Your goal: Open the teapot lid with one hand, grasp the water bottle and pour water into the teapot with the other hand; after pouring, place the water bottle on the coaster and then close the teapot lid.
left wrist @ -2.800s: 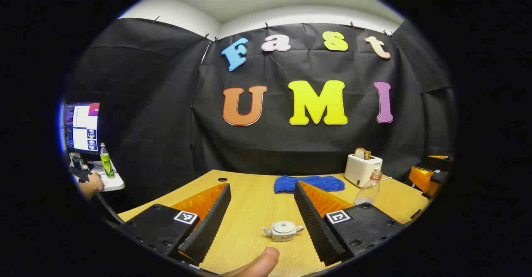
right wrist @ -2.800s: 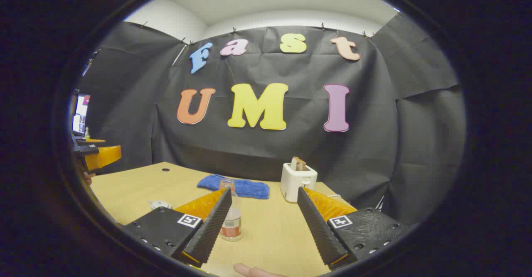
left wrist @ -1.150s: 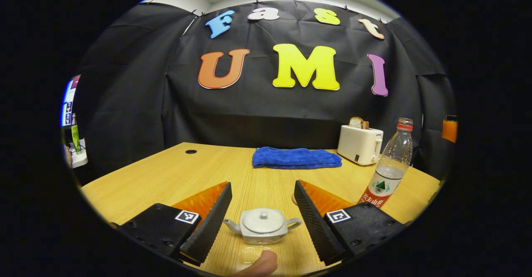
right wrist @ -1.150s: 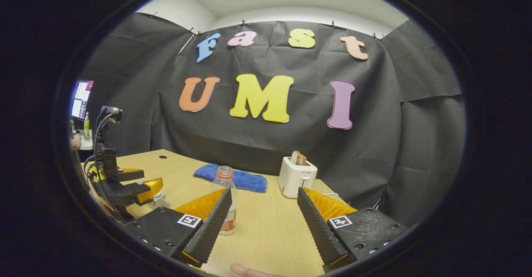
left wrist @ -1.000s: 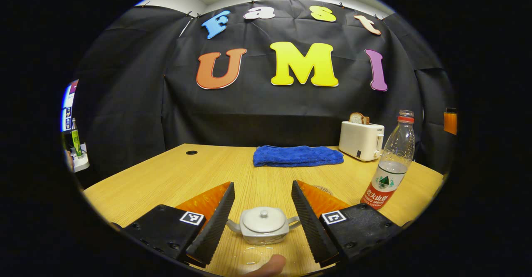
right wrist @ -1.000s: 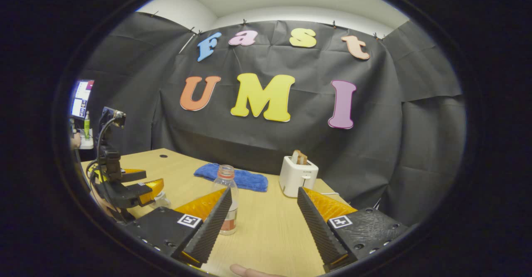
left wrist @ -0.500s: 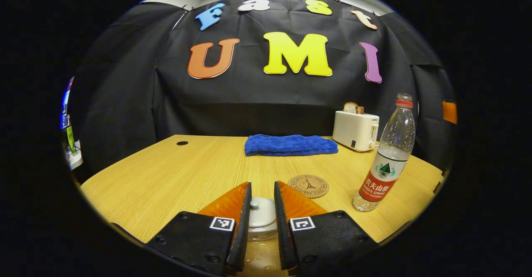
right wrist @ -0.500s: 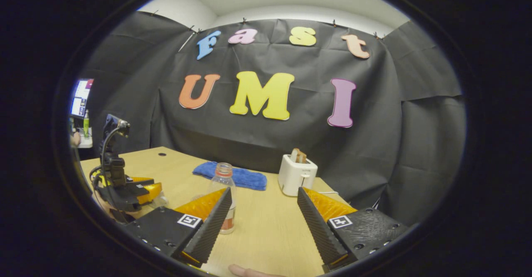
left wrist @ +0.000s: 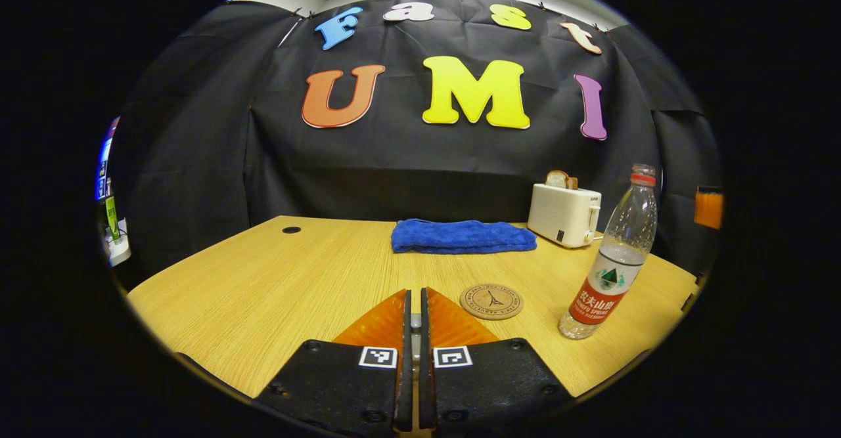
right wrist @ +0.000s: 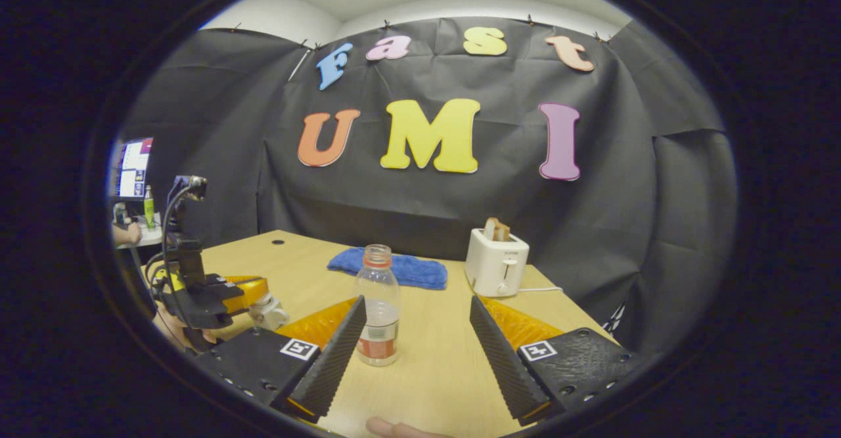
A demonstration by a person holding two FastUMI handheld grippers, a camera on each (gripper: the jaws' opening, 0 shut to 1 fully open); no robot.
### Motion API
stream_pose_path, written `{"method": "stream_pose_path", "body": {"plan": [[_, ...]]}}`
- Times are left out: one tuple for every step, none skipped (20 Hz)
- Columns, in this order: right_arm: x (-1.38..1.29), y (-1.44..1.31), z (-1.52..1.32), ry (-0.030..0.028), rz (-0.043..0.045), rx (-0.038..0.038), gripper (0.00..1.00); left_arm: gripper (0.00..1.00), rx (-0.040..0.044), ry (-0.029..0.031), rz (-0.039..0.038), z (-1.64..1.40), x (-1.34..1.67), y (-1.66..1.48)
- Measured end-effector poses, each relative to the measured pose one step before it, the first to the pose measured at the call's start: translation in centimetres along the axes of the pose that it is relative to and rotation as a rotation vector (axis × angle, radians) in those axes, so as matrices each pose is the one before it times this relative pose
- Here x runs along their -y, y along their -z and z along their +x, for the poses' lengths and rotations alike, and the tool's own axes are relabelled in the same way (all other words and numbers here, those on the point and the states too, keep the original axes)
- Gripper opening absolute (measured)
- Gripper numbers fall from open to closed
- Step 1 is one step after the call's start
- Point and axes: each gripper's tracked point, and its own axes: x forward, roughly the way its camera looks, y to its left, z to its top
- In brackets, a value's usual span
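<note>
Matt wood-grain table, fluffy blue cloth towel, clear glossy plastic water bottle.

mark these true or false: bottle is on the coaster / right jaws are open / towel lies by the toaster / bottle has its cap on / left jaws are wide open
1. The water bottle stands on the coaster: false, it stands on the table beside it.
2. The right gripper has its jaws open: true.
3. The blue towel lies beside the toaster: true.
4. The bottle has its cap on: false, its neck is open.
5. The left gripper has its jaws wide open: false, they are nearly closed, with a pale sliver between them.
</note>
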Motion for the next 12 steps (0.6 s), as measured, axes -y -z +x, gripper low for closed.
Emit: {"method": "stream_pose_path", "body": {"plan": [[-0.463, 0.450, 0.228, -0.02635, 0.01762, -0.01477, 0.95, 0.06, 0.01292, 0.00478, 0.00441, -0.296, 0.044, -0.515], [-0.388, 0.463, 0.288, -0.01825, 0.01567, -0.01631, 0.93, 0.06, 0.01468, 0.00517, 0.00442, -0.365, 0.012, -0.627], [-0.217, 0.338, 0.330, -0.00762, 0.00947, -0.01268, 0.95, 0.06, 0.01024, -0.00068, 0.00429, -0.352, -0.153, -0.568], [-0.315, 0.247, 0.361, -0.00381, 0.00202, -0.00458, 0.98, 0.06, -0.00051, -0.00532, 0.00195, -0.317, -0.219, -0.403], [-0.271, 0.351, 0.407, -0.00007, -0.00267, 0.00044, 0.95, 0.06, -0.00883, -0.00170, 0.00025, -0.384, -0.102, -0.247], [-0.252, 0.396, 0.504, 0.00158, -0.00122, -0.00162, 0.98, 0.06, -0.01406, -0.00049, -0.00097, -0.368, -0.112, -0.208], [-0.384, 0.386, 0.830, 0.00010, 0.00199, -0.00195, 0.95, 0.06, -0.01327, -0.00599, -0.00534, -0.497, -0.317, -0.336], [-0.300, 0.493, 0.610, -0.00355, 0.00676, -0.00045, 0.95, 0.05, -0.01177, -0.00143, 0.00041, -0.540, -0.176, -0.326], [-0.292, 0.382, 0.711, -0.00792, 0.00640, 0.00265, 0.95, 0.05, -0.00168, -0.00205, 0.00516, -0.572, -0.109, -0.544], [-0.180, 0.181, 0.621, -0.00479, 0.00686, 0.00910, 0.95, 0.06, 0.00617, -0.00694, 0.00944, -0.567, -0.361, -0.727], [-0.064, 0.397, 0.571, 0.00066, 0.00972, 0.00759, 0.95, 0.05, 0.00054, -0.00736, 0.00678, -0.485, -0.459, -0.585], [0.034, 0.187, 0.712, 0.00019, 0.01044, 0.00962, 0.98, 0.05, -0.00165, 0.00051, -0.00006, -0.620, -0.232, -0.415]]}}
